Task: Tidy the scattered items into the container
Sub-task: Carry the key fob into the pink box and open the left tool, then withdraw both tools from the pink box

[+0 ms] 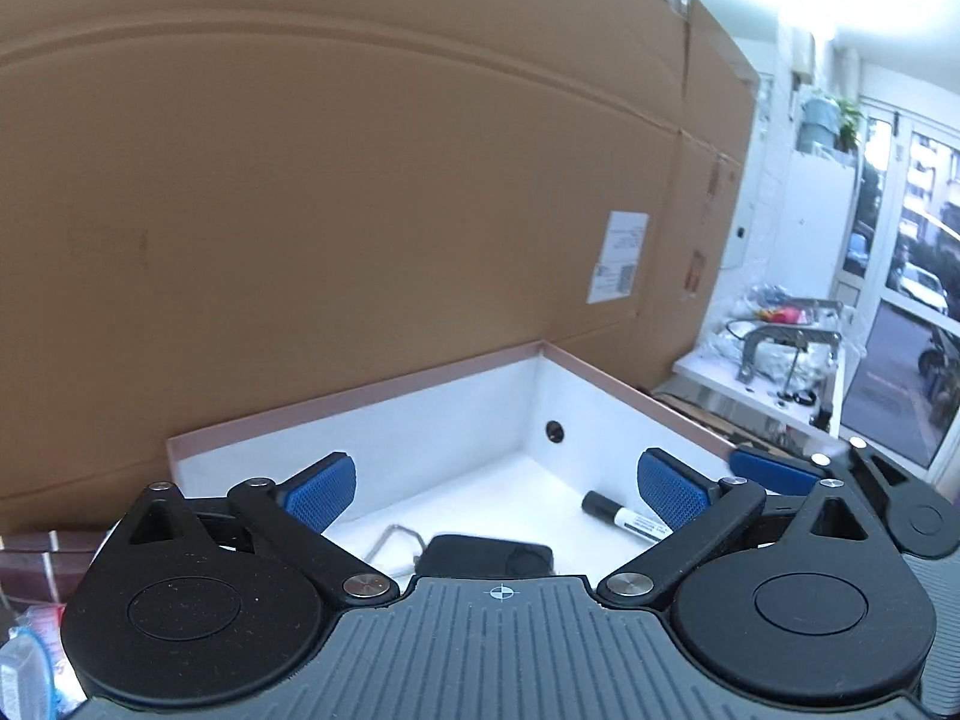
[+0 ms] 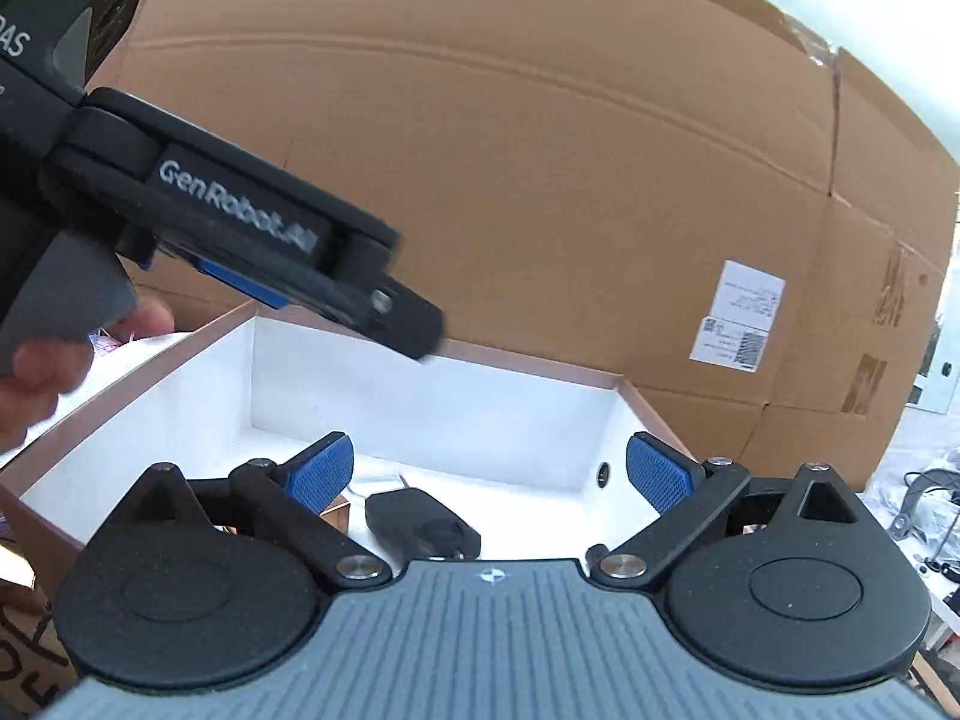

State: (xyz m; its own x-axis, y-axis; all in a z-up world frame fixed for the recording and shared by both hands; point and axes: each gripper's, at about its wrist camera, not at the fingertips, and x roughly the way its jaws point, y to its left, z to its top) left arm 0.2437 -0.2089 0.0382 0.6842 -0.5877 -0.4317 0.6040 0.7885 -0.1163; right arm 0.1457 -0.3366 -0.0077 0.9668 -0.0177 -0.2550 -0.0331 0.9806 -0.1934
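The container (image 1: pixel 456 420), a white-lined box, already holds a marker (image 1: pixel 624 517) and a black padlock (image 1: pixel 486 555), while both grippers (image 1: pixel 498 483) (image 2: pixel 489 474) hover over it, jaws open and empty.

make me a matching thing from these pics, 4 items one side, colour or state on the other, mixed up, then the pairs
Items:
1. marker
2. box
3. left gripper
4. gripper pads

States:
A. blue, ridged
B. open, holding nothing
C. lying inside the box, black cap
D. white inside, brown rim

Pairs: 1-C, 2-D, 3-B, 4-A
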